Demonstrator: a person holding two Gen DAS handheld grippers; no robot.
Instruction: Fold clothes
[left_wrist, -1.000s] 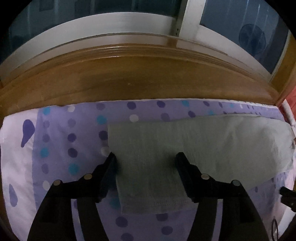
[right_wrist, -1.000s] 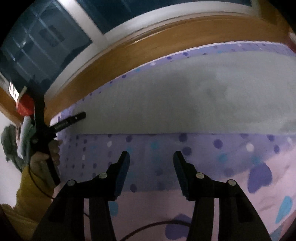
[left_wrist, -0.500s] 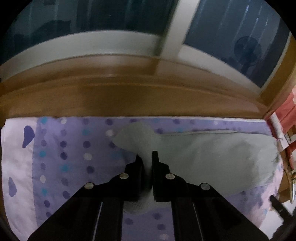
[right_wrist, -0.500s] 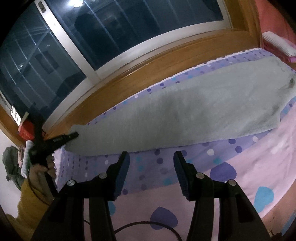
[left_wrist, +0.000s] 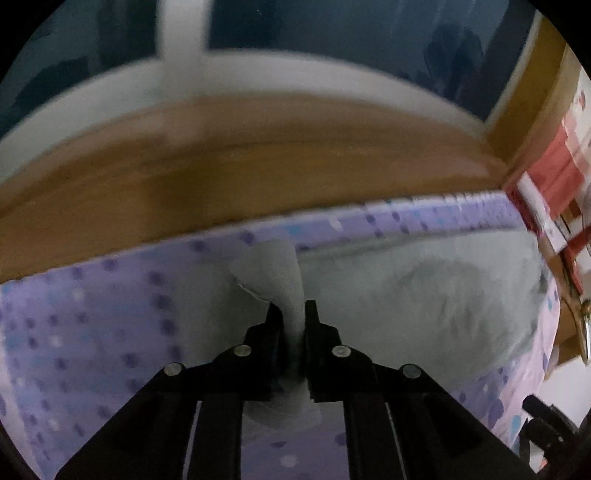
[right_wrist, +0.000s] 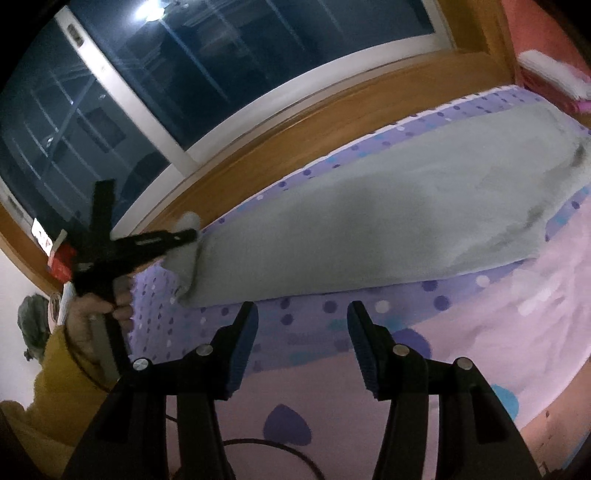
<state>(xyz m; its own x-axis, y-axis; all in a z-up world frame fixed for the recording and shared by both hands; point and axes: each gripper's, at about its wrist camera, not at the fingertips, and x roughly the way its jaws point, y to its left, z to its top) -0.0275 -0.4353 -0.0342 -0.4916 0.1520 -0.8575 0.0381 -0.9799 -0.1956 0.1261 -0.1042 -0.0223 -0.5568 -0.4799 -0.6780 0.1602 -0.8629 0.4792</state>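
A long grey-green garment (right_wrist: 388, 218) lies stretched across the purple dotted bedsheet (right_wrist: 461, 306). My left gripper (left_wrist: 293, 314) is shut on the garment's (left_wrist: 424, 295) left end, and a pinched flap of cloth stands up between the fingers. The right wrist view shows that same left gripper (right_wrist: 190, 234) holding the end lifted off the sheet, with a hand (right_wrist: 96, 314) on its handle. My right gripper (right_wrist: 301, 314) is open and holds nothing, hovering over the sheet just in front of the garment's near edge.
A wooden ledge (left_wrist: 240, 166) and dark window (right_wrist: 240, 55) run behind the bed. Red boxes (left_wrist: 554, 177) stand at the far right in the left wrist view. Pink bedding (right_wrist: 546, 70) is piled at the bed's far end. A cable (right_wrist: 258, 443) trails below my right gripper.
My left gripper went from open around the garment's end to shut on it and has lifted that end. My right gripper has pulled back and risen, staying open.
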